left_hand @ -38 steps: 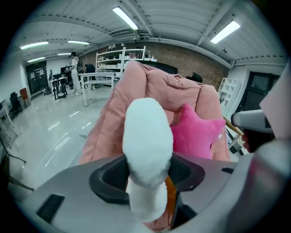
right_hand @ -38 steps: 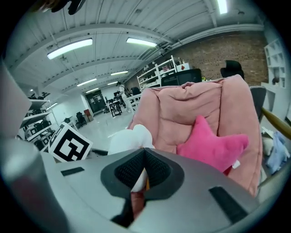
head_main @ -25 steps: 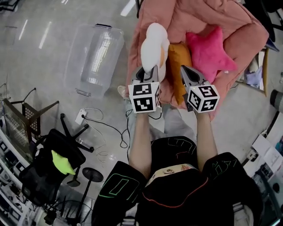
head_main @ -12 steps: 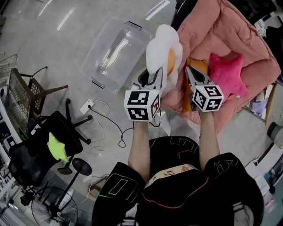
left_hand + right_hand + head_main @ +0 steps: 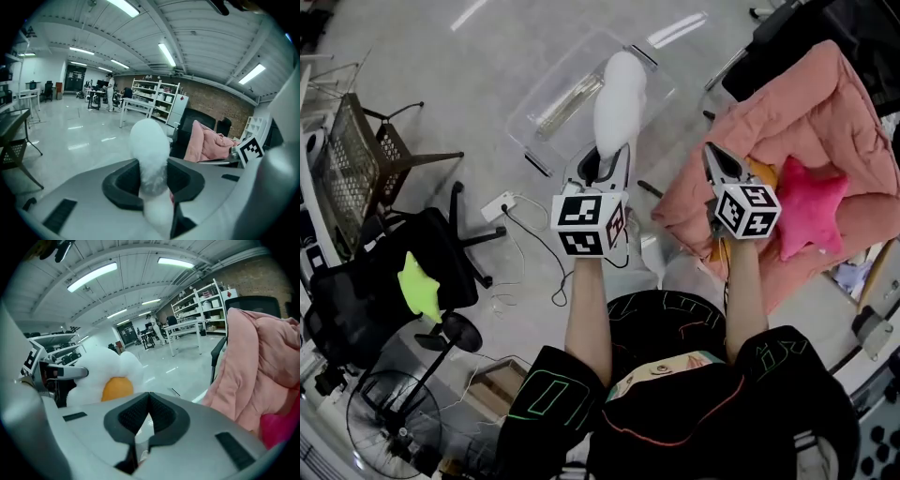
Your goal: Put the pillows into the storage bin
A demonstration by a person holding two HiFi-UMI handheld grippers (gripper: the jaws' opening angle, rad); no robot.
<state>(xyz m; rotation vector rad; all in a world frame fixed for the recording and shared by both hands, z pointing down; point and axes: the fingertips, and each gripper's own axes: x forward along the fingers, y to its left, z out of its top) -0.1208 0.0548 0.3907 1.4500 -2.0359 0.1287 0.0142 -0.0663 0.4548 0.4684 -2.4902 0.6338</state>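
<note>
L gripper (image 5: 607, 161): jaws clamped on edge of white fried-egg pillow (image 5: 617, 94); pillow held upright in air, yolk side facing R gripper (image 5: 713, 155); in head view it overlaps clear storage bin (image 5: 546, 111) on floor; R gripper: jaws together, nothing btwn them, just beside pink quilt (image 5: 825, 103); pink star pillow (image 5: 811, 208) & orange pillow (image 5: 760, 172) lie on quilt.

Head view: the white pillow (image 5: 617, 98) overlaps the clear storage bin (image 5: 546, 111) and hides part of it; only a sliver of the orange pillow (image 5: 761, 173) shows past the right gripper (image 5: 712, 150). The pink quilt (image 5: 825, 103) is cut off by the right edge. Left gripper view: the person (image 5: 110, 88) by the far tables is too small to make out.
</note>
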